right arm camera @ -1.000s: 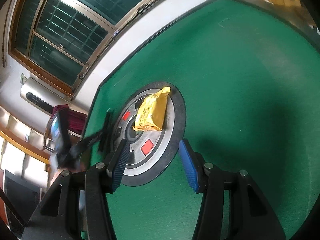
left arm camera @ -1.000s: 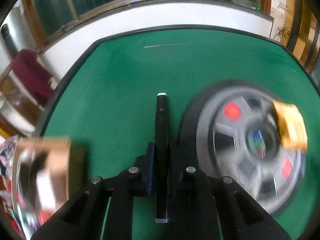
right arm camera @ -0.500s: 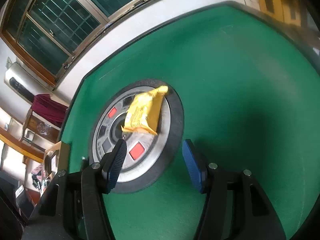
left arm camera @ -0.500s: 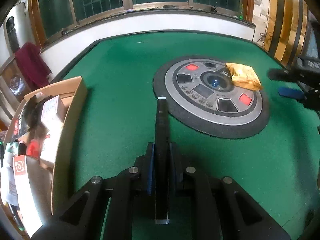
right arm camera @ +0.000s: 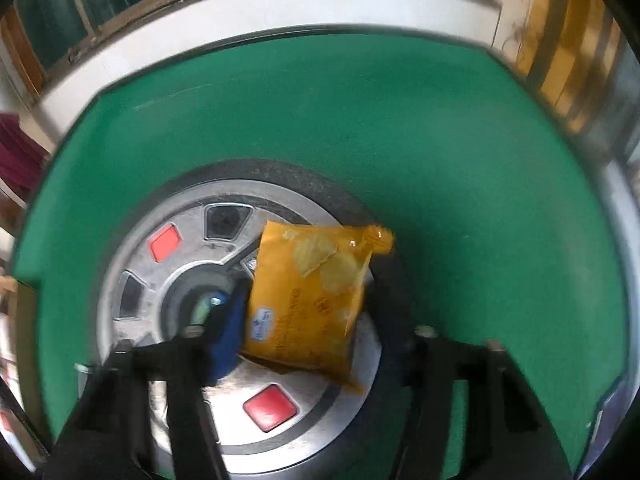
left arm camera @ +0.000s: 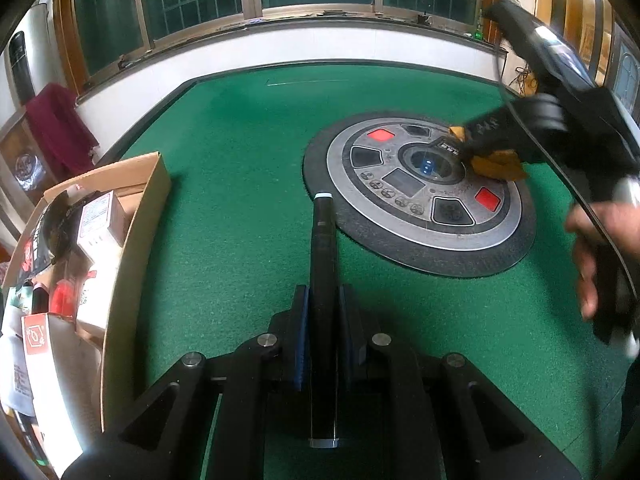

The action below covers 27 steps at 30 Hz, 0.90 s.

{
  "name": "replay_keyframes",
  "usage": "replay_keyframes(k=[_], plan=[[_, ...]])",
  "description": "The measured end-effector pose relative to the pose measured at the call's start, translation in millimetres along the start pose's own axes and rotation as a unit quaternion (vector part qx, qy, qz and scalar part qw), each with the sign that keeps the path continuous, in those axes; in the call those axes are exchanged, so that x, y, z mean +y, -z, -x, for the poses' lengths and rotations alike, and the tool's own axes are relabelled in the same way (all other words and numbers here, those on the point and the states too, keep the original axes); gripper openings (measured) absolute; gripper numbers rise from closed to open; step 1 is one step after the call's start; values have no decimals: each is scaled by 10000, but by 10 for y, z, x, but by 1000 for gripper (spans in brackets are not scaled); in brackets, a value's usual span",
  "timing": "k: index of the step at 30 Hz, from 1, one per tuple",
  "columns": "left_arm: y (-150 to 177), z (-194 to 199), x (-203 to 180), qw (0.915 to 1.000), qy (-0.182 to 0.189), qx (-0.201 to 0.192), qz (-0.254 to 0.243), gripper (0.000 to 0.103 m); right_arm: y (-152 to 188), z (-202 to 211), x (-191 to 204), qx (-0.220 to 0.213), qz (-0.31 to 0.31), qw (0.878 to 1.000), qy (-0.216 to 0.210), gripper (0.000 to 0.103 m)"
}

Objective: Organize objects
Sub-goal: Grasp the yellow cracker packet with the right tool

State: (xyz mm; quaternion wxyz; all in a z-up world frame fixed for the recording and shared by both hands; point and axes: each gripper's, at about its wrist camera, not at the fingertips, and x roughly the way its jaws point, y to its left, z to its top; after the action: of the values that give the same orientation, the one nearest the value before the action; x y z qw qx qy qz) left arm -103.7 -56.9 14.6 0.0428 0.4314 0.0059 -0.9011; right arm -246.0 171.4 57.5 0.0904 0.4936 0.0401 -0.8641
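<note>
Our right gripper (right arm camera: 308, 320) has swung over the round silver console (left arm camera: 416, 196), jaws just closing around the crinkly yellow snack packet (right arm camera: 312, 300), seemingly not yet clamped; our left gripper (left arm camera: 322, 336) stays shut on the slim black pen (left arm camera: 323, 280).

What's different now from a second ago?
The right gripper has swung in over the round panel and now straddles the yellow snack bag. Its jaws have just been closing, with the bag between them; a firm grip isn't clear yet. The left view has swung to bring the cardboard box into sight. The left gripper stays shut on the black pen, and the bag still lies on the panel.
</note>
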Motion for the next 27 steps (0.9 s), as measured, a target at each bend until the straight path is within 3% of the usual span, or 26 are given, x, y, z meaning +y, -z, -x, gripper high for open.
replay_keyframes(k=[2, 6, 10, 18, 27], plan=[[1, 6, 3, 10000, 37, -1, 18, 12, 95, 56, -48, -63, -3, 9999, -159, 43], [2, 5, 21, 9999, 161, -1, 62, 11, 566, 444, -212, -299, -90, 9954, -905, 43], [4, 24, 77, 9984, 515, -14, 247, 11, 1019, 655, -269, -410, -207, 9868, -1550, 43], [-35, 129, 182, 9972, 481, -322, 475, 11, 1015, 823, -132, -579, 65, 9805, -1880, 43], [-44, 199, 134, 9971, 134, -648, 373, 11, 990, 869, 153, -710, 482, 9753, -2033, 43]])
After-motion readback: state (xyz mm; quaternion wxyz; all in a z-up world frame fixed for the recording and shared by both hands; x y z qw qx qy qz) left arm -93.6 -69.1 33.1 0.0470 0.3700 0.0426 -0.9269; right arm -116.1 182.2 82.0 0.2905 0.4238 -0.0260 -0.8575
